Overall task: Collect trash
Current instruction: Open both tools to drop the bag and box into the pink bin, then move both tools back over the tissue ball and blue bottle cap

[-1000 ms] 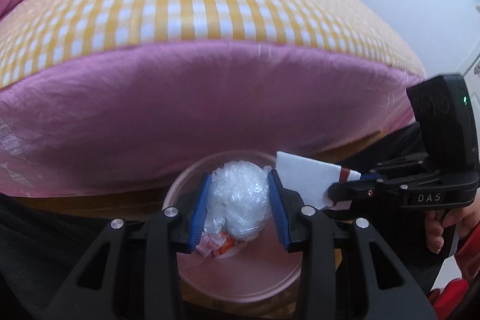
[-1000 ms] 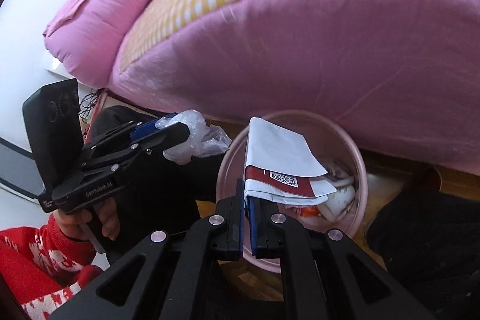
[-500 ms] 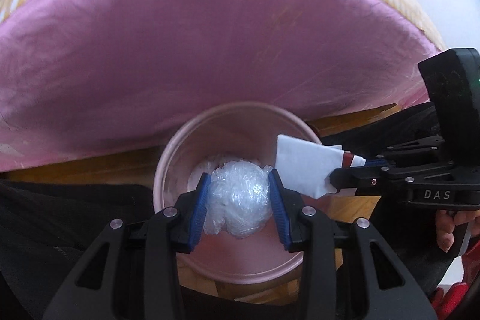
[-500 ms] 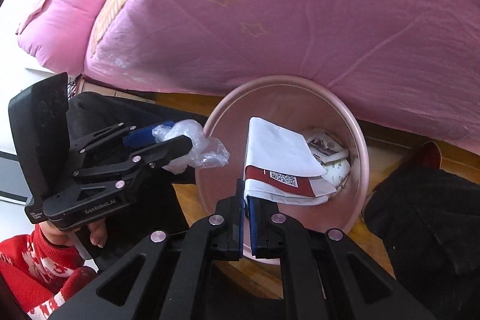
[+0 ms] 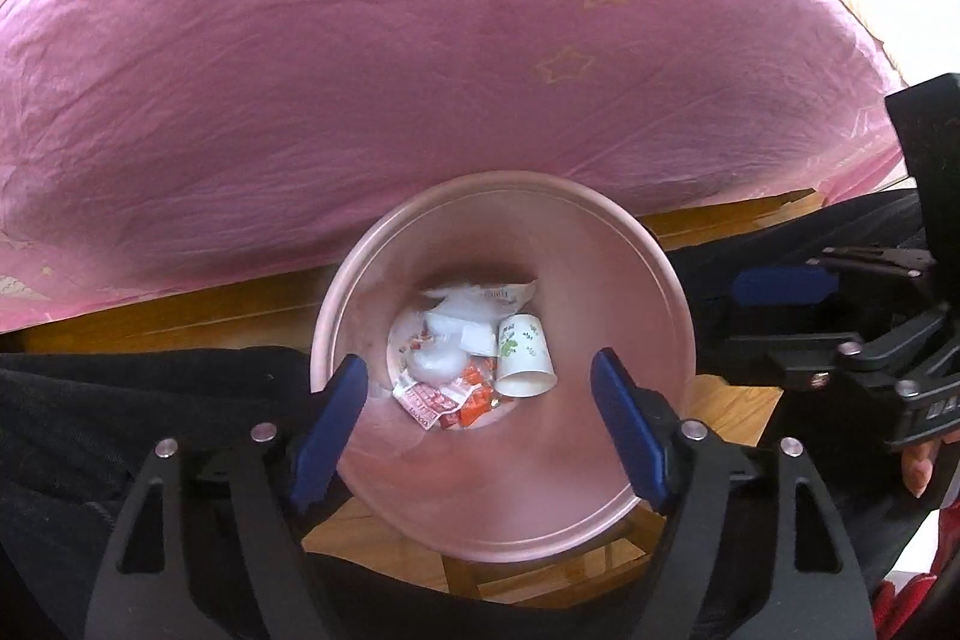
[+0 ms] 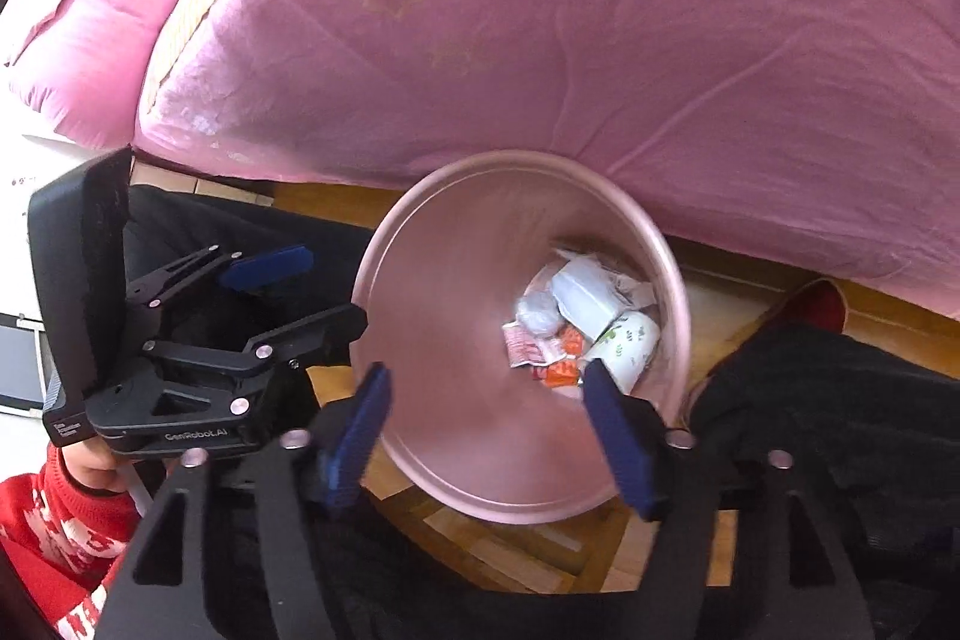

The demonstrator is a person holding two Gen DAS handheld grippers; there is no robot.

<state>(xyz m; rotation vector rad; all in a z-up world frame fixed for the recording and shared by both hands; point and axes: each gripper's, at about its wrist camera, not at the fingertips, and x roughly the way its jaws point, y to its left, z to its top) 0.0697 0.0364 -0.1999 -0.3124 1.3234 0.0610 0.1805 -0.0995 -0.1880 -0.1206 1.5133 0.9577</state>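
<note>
Hovering over the pink bin [image 5: 660, 280], left gripper [image 5: 480, 400] and right gripper [image 6: 486, 418] both gaping wide, holding nothing. Trash [image 5: 474, 358] lying at the bin's bottom; seemingly nearing completion, remaining litter unseen.

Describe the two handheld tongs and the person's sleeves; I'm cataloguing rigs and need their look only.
Both are black skeletal frames with silver rivets and blue pads on the fingertips. The left tongs have a boxy black housing and white "GenRobot.AI" lettering on the body, seen from the right wrist view. The right tongs carry partly hidden white letters. The left hand wears a red knitted sleeve with white patterning. No cables show.
</note>
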